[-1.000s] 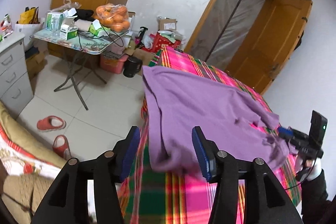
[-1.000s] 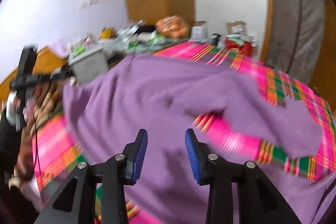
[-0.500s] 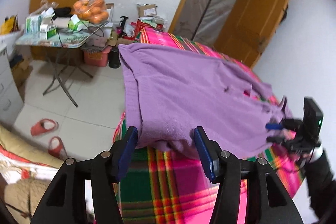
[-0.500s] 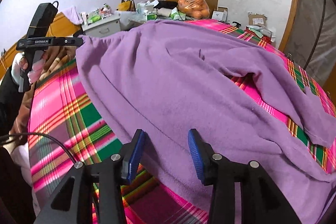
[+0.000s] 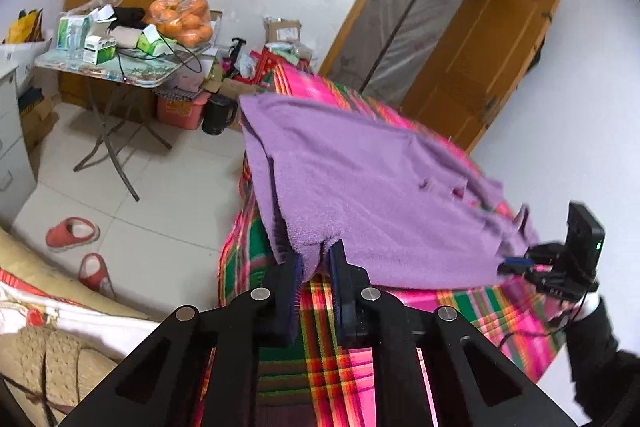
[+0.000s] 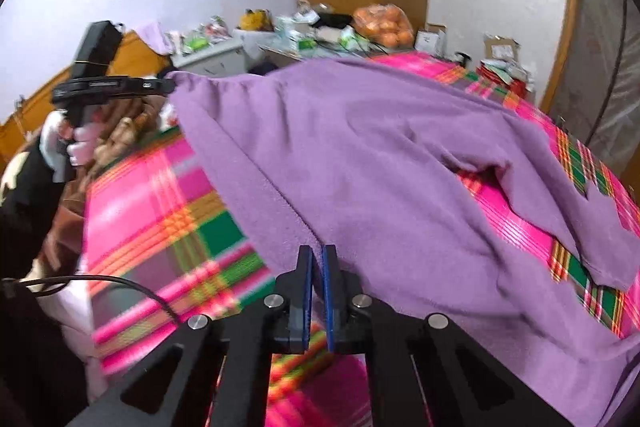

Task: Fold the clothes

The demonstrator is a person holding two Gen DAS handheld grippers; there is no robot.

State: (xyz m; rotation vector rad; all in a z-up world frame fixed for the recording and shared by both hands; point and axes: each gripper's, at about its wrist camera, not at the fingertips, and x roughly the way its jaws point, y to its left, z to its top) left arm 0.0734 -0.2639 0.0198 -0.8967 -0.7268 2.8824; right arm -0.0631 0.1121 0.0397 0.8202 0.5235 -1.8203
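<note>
**Q:** Looking at the left wrist view, what is the left gripper [image 5: 316,259] doing?

**A:** Its jaws are closing on a bunched near corner of the purple garment [image 5: 360,183]; a fold of the cloth is sitting between the blue pads, which are pressing on it. The garment is lying spread over the bed's pink-and-green plaid cover [image 5: 328,355], with its left edge hanging over the side of the bed toward the tiled floor [image 5: 160,195].

**Q:** And the right gripper [image 6: 319,267]?

**A:** In the right wrist view its jaws are closing too, standing nearly together and pinching the garment's near hem, so only a thin layer of cloth is showing between the pads. From there the hem is running up and to the left toward the left gripper, which a hand [image 6: 80,143] is holding at the far corner of the cloth.

**Q:** How is the garment lying between the two grips?

**A:** It is stretching across the plaid cover; toward the right of this view, a sleeve is lying across the cover, with a strip of plaid showing between it and the body.

**Q:** What is surrounding the bed?

**A:** A folding worktop [image 5: 120,75] is carrying boxes and a bag of oranges [image 5: 180,21]; two red slippers [image 5: 72,233] are resting on the floor, and a wooden door [image 5: 480,67] is standing open behind the bed.
</note>
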